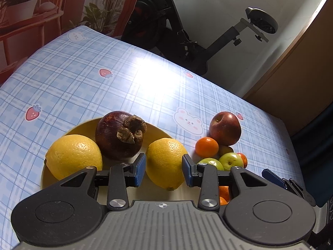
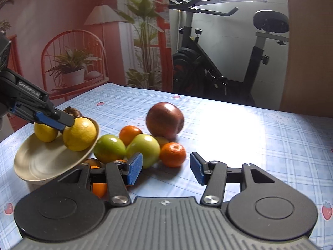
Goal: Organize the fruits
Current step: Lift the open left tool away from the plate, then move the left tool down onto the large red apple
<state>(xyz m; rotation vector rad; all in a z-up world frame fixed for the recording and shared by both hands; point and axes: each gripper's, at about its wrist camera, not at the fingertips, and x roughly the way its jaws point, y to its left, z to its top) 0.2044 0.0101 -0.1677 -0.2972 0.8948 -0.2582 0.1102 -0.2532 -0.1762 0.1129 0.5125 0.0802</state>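
Note:
A yellow plate (image 1: 87,126) holds two lemons and a dark mangosteen (image 1: 119,135). My left gripper (image 1: 163,167) has its blue pads on either side of the right lemon (image 1: 165,162), which rests on the plate; the other lemon (image 1: 72,156) lies to its left. In the right wrist view the left gripper (image 2: 62,123) is at that lemon (image 2: 80,134) on the plate (image 2: 47,162). My right gripper (image 2: 166,167) is open and empty, just in front of a pile with green apples (image 2: 143,148), tangerines (image 2: 172,154) and a red apple (image 2: 165,119).
The table has a blue checked cloth (image 2: 260,145) with strawberry and bear prints. The fruit pile (image 1: 220,152) lies right of the plate. An exercise bike (image 2: 218,70) stands beyond the table's far edge. Plants and a chair are at the back left.

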